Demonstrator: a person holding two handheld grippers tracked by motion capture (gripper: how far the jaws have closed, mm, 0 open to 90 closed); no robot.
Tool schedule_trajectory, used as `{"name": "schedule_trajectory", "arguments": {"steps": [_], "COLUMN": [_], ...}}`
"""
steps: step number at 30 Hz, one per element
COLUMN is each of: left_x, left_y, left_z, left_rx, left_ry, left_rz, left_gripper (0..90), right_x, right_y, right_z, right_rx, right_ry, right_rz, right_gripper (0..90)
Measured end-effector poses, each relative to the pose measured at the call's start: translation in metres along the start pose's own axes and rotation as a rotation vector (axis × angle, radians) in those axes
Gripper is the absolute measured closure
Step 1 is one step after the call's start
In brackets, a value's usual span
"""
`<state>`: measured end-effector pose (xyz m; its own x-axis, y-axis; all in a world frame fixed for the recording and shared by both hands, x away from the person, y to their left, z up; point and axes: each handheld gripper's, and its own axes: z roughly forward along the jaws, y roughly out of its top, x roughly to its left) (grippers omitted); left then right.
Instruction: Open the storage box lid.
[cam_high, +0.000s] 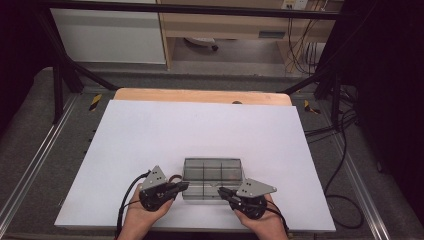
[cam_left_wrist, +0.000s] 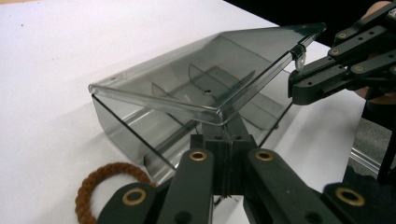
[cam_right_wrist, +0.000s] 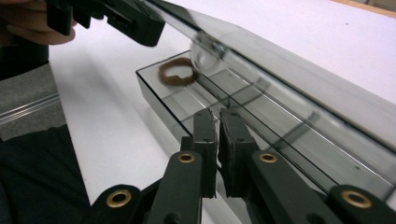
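A smoky clear plastic compartment box (cam_high: 212, 172) lies near the table's front edge. Its hinged lid (cam_left_wrist: 201, 79) is tilted up off the base (cam_right_wrist: 168, 100). My left gripper (cam_left_wrist: 223, 133) is shut on the lid's near front corner and holds it raised. My right gripper (cam_right_wrist: 217, 123) is shut on the thin front wall of the base, under the lid (cam_right_wrist: 303, 79). In the high view the left gripper (cam_high: 182, 187) and right gripper (cam_high: 222, 191) meet the box's front from either side. The compartments I can see hold nothing.
A brown braided hair tie (cam_left_wrist: 93, 186) lies on the white table sheet (cam_high: 200, 130) just left of the box, seen through the box as the hair tie (cam_right_wrist: 176, 73). A wooden table edge (cam_high: 200, 95) shows at the back; cables (cam_high: 345, 165) trail at the right.
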<state>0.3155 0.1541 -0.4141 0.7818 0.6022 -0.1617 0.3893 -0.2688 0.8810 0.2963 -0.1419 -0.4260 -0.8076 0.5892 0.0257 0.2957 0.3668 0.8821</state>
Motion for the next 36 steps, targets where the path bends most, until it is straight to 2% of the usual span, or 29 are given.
{"name": "schedule_trajectory", "arguments": {"steps": [5,12,19,25,30,33,36], "left_x": [0.002,0.005,0.006,0.005,0.005,0.004,0.004], "left_y": [0.008,0.014,0.018,0.018,0.018,0.018,0.018], "left_z": [0.005,0.009,0.009,0.01,0.01,0.01,0.01], "left_rx": [-0.014,-0.017,-0.024,-0.024,-0.022,-0.023,-0.025], "left_ry": [-0.006,0.002,0.003,0.001,0.002,0.001,0.0], "left_rz": [0.0,0.007,0.011,0.016,0.022,0.021,0.021], "left_gripper": [89.7,89.7,89.7,89.7,89.7,89.7,89.7], "right_x": [-0.008,-0.021,-0.032,-0.041,-0.05,-0.057,-0.062], "right_y": [-0.004,-0.008,-0.01,-0.011,-0.009,-0.007,-0.007], "right_z": [-0.01,-0.02,-0.022,-0.014,-0.01,-0.004,0.002], "right_rx": [-0.014,-0.017,-0.03,0.011,-0.02,-0.032,-0.02], "right_ry": [-0.037,-0.1,-0.151,-0.169,-0.197,-0.194,-0.182], "right_rz": [0.032,0.076,0.115,0.135,0.125,0.102,0.094], "right_gripper": [76.3,52.5,33.2,12.6,13.1,15.5,16.4]}}
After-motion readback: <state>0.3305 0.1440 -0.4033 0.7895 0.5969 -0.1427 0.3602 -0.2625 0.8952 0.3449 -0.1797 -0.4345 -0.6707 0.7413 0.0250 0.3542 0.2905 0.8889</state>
